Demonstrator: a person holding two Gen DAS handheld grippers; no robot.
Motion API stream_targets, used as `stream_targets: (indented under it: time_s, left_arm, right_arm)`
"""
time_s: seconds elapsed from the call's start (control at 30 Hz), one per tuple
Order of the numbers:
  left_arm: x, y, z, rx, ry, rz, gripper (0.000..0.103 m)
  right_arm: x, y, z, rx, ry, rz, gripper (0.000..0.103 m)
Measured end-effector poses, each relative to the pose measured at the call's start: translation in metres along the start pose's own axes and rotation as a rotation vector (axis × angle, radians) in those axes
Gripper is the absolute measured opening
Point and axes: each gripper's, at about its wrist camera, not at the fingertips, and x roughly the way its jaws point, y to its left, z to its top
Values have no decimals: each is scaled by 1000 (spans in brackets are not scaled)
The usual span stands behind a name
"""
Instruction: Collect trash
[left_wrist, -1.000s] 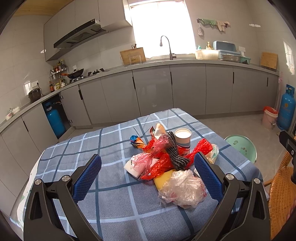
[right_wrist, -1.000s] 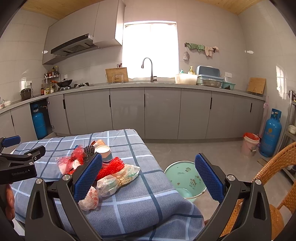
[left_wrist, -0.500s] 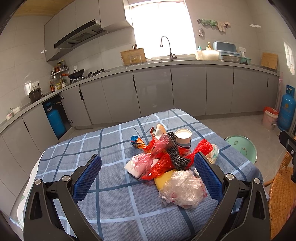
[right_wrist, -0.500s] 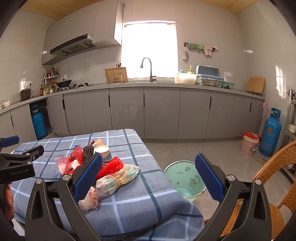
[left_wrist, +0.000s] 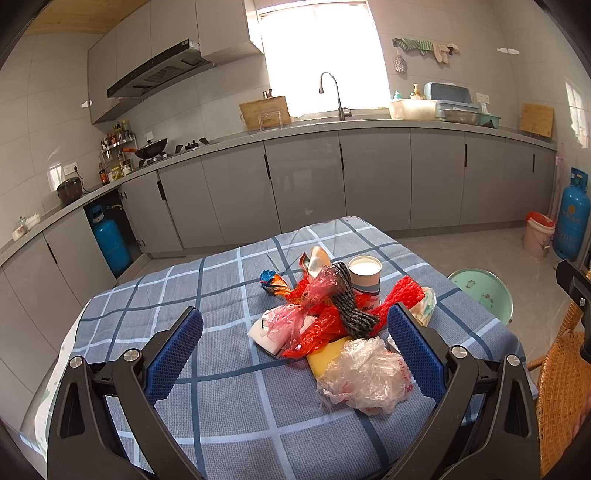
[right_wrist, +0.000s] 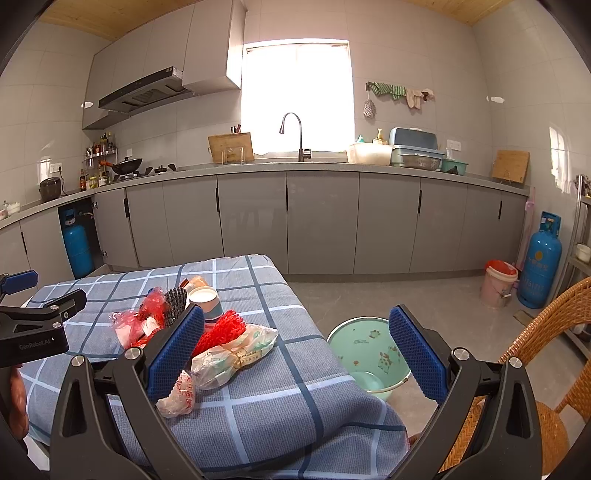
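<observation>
A heap of trash lies on the blue checked tablecloth (left_wrist: 229, 406): a clear crumpled plastic bag (left_wrist: 364, 374), red plastic wrap (left_wrist: 317, 328), a pink bag (left_wrist: 295, 314), a grey knitted piece (left_wrist: 349, 302), a paper cup (left_wrist: 365, 275), red netting (left_wrist: 404, 293) and a yellow piece (left_wrist: 325, 360). My left gripper (left_wrist: 295, 347) is open and empty, just short of the heap. My right gripper (right_wrist: 295, 347) is open and empty at the table's right edge, near a printed bag (right_wrist: 232, 352) and the netting (right_wrist: 221, 328). A green bucket (right_wrist: 367, 354) stands on the floor beside the table.
A wicker chair (right_wrist: 535, 387) stands right of the table. A pink bucket (right_wrist: 500, 282) and a blue gas cylinder (right_wrist: 539, 260) stand at the far right wall. Grey kitchen cabinets (right_wrist: 321, 221) run along the back. The left gripper's body (right_wrist: 33, 332) shows at the left.
</observation>
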Motion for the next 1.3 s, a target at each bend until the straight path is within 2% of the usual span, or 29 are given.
stream_targets:
  time_s: [1.03, 1.17, 1.3]
  left_arm:
    - [3, -2, -6, 3, 4, 3, 99]
    - [13, 5, -12, -1, 19, 26, 99]
    - [33, 25, -24, -34, 68, 74, 99]
  right_arm:
    - [9, -2, -10, 15, 21, -3, 98]
    - [18, 0, -15, 18, 41, -2, 98]
    - [32, 8, -25, 8, 81, 8, 98]
